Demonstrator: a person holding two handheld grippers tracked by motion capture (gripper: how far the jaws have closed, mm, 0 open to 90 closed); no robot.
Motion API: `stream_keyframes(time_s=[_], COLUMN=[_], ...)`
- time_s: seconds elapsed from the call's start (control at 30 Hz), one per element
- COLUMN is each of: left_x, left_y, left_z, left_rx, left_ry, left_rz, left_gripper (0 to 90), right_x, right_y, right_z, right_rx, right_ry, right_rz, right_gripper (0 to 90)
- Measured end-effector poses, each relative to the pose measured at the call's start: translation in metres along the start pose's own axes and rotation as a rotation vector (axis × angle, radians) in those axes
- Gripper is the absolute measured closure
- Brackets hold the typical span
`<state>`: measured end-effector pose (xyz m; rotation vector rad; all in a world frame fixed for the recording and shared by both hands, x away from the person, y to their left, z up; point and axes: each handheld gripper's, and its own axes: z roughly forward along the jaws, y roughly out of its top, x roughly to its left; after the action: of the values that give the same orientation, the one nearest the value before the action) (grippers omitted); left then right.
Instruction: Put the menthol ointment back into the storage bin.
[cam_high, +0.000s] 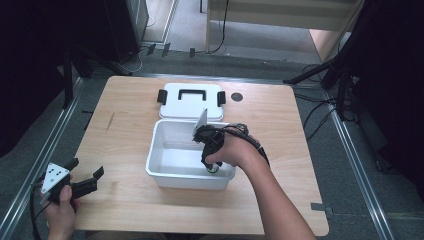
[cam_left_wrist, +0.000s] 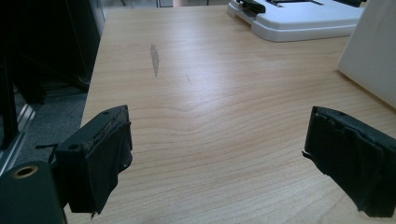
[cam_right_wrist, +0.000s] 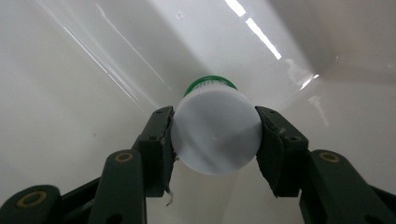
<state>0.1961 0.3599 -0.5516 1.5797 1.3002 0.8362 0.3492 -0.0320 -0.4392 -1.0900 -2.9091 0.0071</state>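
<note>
Right gripper (cam_right_wrist: 214, 140) clamps white-capped bottle (cam_right_wrist: 214, 133) inside white bin (cam_high: 165, 172); placement step, release next. Left gripper (cam_left_wrist: 217, 158) rests unclenched on table (cam_left_wrist: 210, 93).

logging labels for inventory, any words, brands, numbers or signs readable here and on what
None can be read.
White cap of the green bottle, gripped by the right gripper: plain, no print shows.
White bin: no label on the walls in view.
White lid with black handle and latches: no text.
Grey plate on the left gripper: dark dots, no letters.
Round dark mark on the table: too small to tell.
</note>
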Motion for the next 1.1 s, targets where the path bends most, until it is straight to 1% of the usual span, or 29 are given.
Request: stream_keyframes(time_s=[0.2, 0.6, 1.1], left_x=[0.0, 0.0, 0.0], left_y=[0.0, 0.0, 0.0], left_z=[0.0, 0.0, 0.0], left_rx=[0.0, -0.002, -0.003], left_ry=[0.001, 0.001, 0.002], left_rz=[-0.002, -0.003, -0.004], left_gripper=[8.2, 8.2, 8.2], right_x=[0.001, 0.003, 0.004], right_y=[0.001, 0.001, 0.003], right_z=[0.009, 0.02, 0.025], right_rx=[0.011, 0.036, 0.051], right_ry=[0.004, 0.014, 0.012], right_rz=[-0.003, 0.003, -0.004], right_gripper=[51.6, 51.5, 50.7])
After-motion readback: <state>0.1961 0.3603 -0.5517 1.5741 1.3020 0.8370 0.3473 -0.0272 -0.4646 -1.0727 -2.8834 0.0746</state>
